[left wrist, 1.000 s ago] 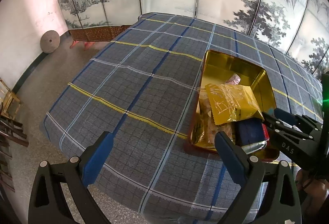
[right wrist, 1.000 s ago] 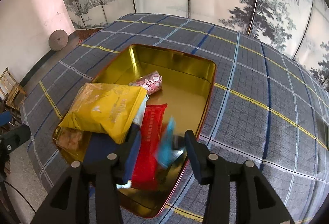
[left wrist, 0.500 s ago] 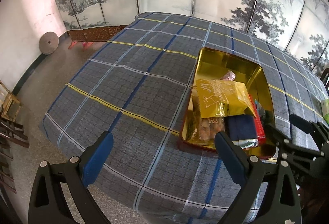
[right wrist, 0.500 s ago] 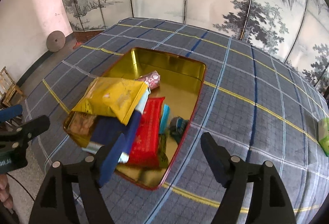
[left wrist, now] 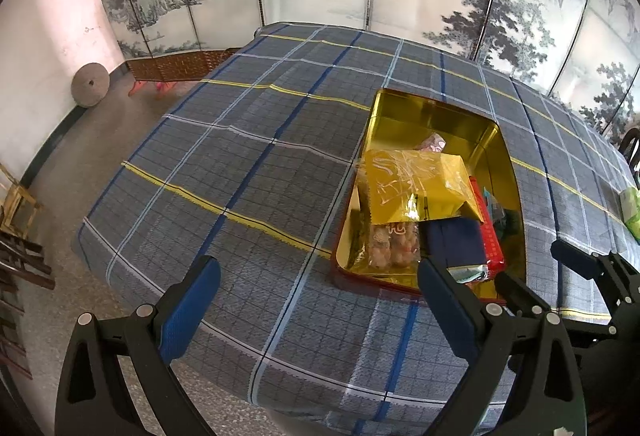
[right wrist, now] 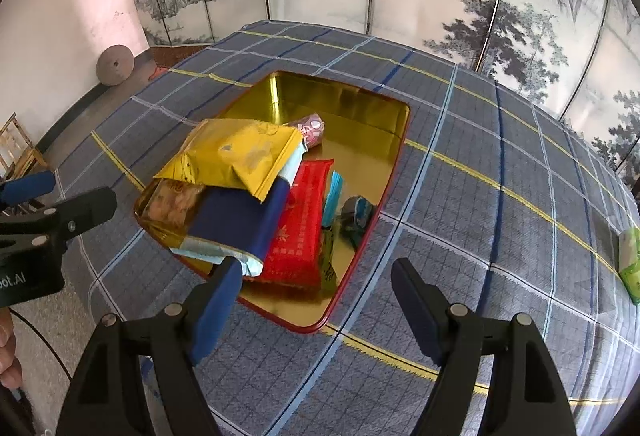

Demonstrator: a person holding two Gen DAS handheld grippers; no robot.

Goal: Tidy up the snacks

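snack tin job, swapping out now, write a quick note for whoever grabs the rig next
Left claw: open, empty, over the tablecloth beside the tin.
Right claw: open, empty, at the tin's near edge.
In the tin: yellow bag on top, navy pack, red pack, a few small packets.
Left: green pack lies out on the cloth, far right. It probably goes in next.

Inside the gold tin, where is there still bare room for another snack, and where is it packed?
Bare floor shows at the far end of the gold tin, beyond the pink wrapped snack, and along the right wall past the red packet. The near left end is crowded: the yellow bag lies over the navy packet.
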